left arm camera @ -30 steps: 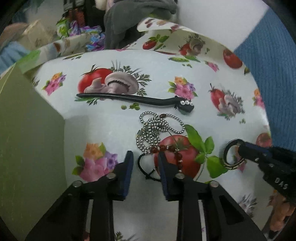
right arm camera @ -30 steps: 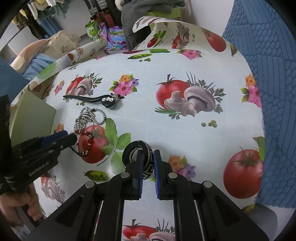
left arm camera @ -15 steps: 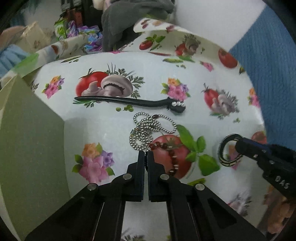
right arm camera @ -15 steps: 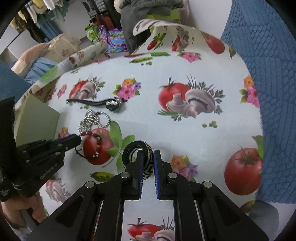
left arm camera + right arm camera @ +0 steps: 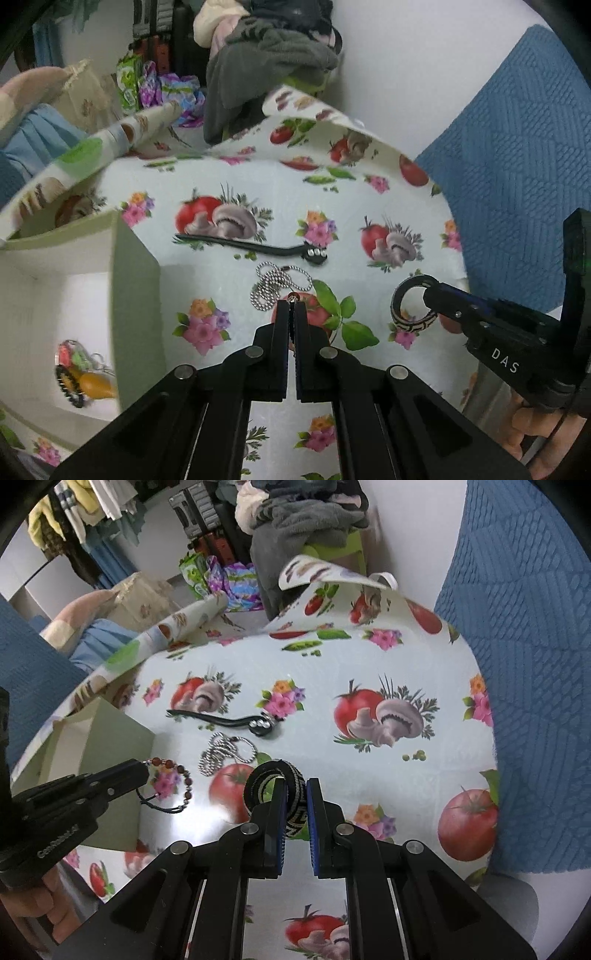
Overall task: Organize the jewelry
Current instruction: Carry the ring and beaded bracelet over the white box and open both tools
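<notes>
My left gripper (image 5: 291, 303) is clamped on the bead bracelet (image 5: 170, 782), which dangles limp beside the tip above the cloth (image 5: 229, 295); it looks light and floppy, so I judge a pinch on the cord is right. My right gripper (image 5: 295, 786) pinches the woven bangle (image 5: 276, 780) by its band: stiffer, probably light, and held upright between the pads. Both grippers point steeply down over the table. The open box (image 5: 133, 295) stands just left, trinkets already inside. Farther off, the ball chain (image 5: 277, 282) and black hair stick (image 5: 255, 248) lie on the cloth.
</notes>
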`<act>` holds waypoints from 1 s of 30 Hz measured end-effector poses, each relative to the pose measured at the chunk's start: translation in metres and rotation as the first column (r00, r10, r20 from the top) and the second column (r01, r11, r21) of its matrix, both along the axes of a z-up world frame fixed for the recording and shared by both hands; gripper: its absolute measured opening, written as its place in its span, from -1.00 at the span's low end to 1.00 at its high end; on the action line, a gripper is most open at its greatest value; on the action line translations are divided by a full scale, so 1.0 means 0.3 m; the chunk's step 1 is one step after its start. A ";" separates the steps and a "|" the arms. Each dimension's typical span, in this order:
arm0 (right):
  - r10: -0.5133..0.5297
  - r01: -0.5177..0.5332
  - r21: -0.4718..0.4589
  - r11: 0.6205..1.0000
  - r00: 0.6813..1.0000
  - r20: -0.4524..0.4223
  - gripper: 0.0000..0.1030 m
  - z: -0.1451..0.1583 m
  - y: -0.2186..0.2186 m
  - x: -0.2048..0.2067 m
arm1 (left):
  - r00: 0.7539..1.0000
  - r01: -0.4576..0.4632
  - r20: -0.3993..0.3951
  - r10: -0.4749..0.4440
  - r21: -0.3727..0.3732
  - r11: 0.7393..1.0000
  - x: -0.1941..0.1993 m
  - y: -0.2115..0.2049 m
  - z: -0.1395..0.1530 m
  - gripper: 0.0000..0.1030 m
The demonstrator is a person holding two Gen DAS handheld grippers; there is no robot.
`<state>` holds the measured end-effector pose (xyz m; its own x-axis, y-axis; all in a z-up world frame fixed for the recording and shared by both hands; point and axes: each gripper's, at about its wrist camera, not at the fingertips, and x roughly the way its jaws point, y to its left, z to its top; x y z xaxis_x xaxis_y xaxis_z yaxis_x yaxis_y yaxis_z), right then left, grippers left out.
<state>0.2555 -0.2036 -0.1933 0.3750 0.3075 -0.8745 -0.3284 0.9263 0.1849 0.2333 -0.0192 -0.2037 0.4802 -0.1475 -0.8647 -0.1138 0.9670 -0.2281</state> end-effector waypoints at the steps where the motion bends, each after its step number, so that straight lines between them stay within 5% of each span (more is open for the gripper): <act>1: -0.002 0.002 0.004 1.000 1.000 0.005 -0.84 0.018 0.002 -0.002 | 1.000 -0.003 0.000 0.003 -0.002 1.000 -0.006 0.010 0.015 -1.00; 15: 0.027 -0.038 0.074 0.997 0.989 0.144 -0.84 0.349 0.104 -0.005 | 0.992 -0.074 0.103 0.071 0.028 0.997 -0.066 0.197 0.359 -1.00; 30: 0.194 -0.223 0.129 0.966 0.960 0.204 -0.84 0.480 0.453 -0.072 | 0.978 -0.190 0.094 0.187 0.024 0.981 -0.187 0.496 0.408 -0.99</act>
